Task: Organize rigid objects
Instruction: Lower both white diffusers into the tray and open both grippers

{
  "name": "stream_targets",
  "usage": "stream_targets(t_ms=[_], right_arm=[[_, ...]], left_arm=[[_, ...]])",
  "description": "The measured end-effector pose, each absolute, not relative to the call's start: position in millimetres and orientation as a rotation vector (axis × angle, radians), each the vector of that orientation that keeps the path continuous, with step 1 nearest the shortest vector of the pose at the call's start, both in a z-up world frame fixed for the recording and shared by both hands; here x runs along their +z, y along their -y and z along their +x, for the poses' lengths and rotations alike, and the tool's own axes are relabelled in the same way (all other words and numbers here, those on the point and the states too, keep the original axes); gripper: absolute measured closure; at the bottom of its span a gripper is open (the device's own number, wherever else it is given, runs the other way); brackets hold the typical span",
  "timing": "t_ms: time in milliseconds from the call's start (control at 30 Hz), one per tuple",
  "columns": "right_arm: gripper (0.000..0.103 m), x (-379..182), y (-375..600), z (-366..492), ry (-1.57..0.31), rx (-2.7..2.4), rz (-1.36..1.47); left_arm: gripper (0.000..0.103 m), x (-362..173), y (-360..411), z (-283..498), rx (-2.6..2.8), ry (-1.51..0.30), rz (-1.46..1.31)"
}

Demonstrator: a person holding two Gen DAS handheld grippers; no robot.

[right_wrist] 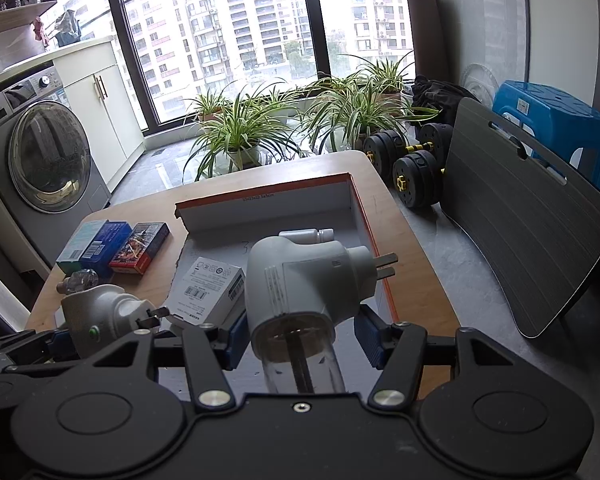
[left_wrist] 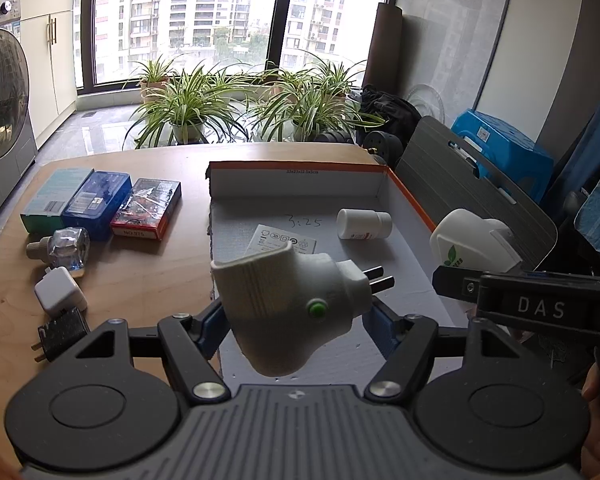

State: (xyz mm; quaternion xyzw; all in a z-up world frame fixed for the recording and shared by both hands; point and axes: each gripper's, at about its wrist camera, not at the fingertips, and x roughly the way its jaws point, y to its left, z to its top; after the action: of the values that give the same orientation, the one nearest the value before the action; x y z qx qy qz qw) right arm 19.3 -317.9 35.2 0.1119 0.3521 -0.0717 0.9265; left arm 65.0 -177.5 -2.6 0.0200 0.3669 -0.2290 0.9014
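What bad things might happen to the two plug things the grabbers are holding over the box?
1. The left gripper squeezes its round white plug-in only at the sides, so it may slip and drop into the box.
2. The right gripper's plug-in has a clear bottle underneath, which might crack or leak if it falls.

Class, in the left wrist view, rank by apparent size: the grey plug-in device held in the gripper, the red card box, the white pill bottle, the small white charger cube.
1. Grey plug-in device, inflated by nearness.
2. Red card box.
3. White pill bottle and white charger cube: too alike to rank.
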Motion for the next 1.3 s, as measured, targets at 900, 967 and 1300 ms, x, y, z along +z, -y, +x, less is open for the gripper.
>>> stream_targets(t_ms=[900,967,1300], right_arm=[[0.035,25.1,326.6,32.2,-0.77,-0.139,0.235],[0.035,21.7,327.1,34.2,-0.784,-0.137,0.237],[0.029,31.2,322.1,33.1,-0.755,-0.148,0.212]], left_arm=[[0.037,-8.8,188.0,68.9,-0.496,-0.77,0.069],[0.036,-9.3,187.3,69.3,-0.49,-0.773,0.075],[0.027,-8.9,178.9,69.4,-0.472,-0.787,0.056]])
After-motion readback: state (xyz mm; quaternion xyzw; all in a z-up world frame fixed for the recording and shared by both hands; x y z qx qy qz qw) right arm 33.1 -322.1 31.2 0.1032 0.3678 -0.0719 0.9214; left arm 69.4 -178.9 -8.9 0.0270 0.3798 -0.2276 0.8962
